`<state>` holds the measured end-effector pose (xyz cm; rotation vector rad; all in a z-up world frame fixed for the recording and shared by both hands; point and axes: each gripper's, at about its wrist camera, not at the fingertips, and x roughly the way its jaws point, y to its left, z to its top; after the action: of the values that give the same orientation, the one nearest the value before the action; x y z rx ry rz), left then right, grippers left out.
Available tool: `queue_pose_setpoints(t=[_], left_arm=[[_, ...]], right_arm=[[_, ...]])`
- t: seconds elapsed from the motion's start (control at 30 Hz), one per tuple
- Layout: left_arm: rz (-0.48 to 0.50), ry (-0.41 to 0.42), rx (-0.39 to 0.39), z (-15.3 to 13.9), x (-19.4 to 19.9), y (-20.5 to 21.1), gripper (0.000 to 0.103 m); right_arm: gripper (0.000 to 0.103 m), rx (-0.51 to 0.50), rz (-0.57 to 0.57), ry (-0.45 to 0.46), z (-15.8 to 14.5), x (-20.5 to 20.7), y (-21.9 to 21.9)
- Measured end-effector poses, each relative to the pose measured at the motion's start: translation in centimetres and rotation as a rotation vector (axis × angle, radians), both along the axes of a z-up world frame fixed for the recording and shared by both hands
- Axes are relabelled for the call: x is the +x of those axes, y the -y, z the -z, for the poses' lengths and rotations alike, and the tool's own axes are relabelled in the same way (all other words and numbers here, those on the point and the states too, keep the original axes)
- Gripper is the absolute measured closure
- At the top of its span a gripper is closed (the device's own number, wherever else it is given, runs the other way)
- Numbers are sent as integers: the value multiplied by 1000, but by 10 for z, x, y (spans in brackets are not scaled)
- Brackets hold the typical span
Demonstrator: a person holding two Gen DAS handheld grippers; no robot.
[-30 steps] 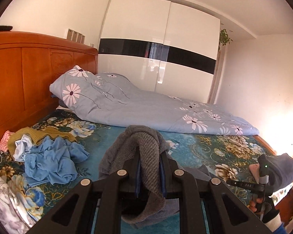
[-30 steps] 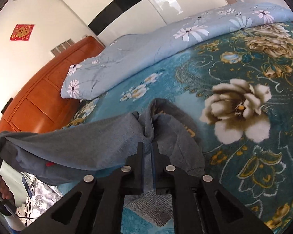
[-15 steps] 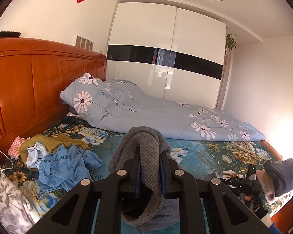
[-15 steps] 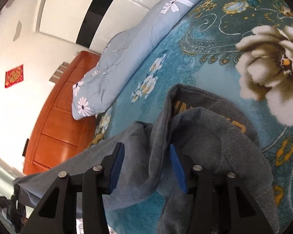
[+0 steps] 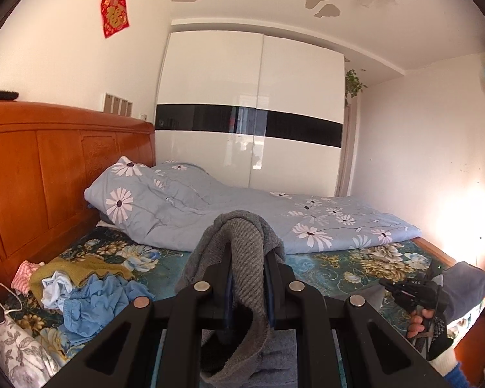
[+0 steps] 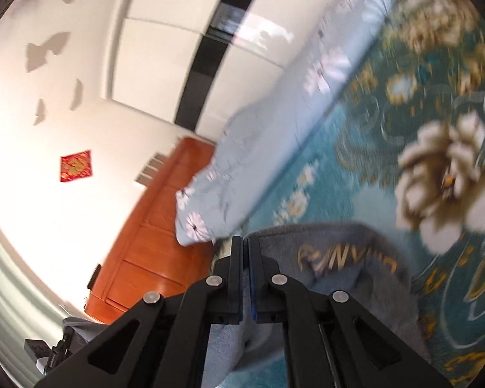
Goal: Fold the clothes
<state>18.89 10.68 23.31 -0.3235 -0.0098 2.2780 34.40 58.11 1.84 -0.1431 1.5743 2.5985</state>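
The grey sweater [image 5: 242, 258] is a soft, limp knit of moderate weight; it is draped over and pinched between the fingers of the left gripper [image 5: 247, 278], its bulk hanging slack below. A second portion, bearing gold lettering, lies on the bed [image 6: 388, 168] just beside the right gripper [image 6: 245, 274]. That gripper's jaws are pressed nearly together; cloth appears to be caught low between them, though blur leaves this uncertain. Grasps are best taken at hems or ribbed edges, where the knit bunches least; stretching and sagging are to be expected.

Open room is judged adequate on the teal sheet in mid-bed. It is bounded by the quilt [image 5: 242, 207] behind, the clothes pile [image 5: 80, 294] to the left, and the headboard [image 5: 42, 174].
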Motion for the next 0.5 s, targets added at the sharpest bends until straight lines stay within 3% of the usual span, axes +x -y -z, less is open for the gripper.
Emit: queue_pose_setpoints(t=[0.17,0.27,0.37,0.5], left_arm=[[104,-56,59,-25,20,2,84],[118,-14,28,-12,5,-6,83],[117,116,-64,33,-35,-31,82],[110,293,-157,107,-87,-67,83]], right_arm=[[100,173,141,-113,-76,73,-9],[100,282,220,-140,-114,102,-8],[100,338,259,-90,-123,98,-15],[100,312,261,26,-93,50,-39]])
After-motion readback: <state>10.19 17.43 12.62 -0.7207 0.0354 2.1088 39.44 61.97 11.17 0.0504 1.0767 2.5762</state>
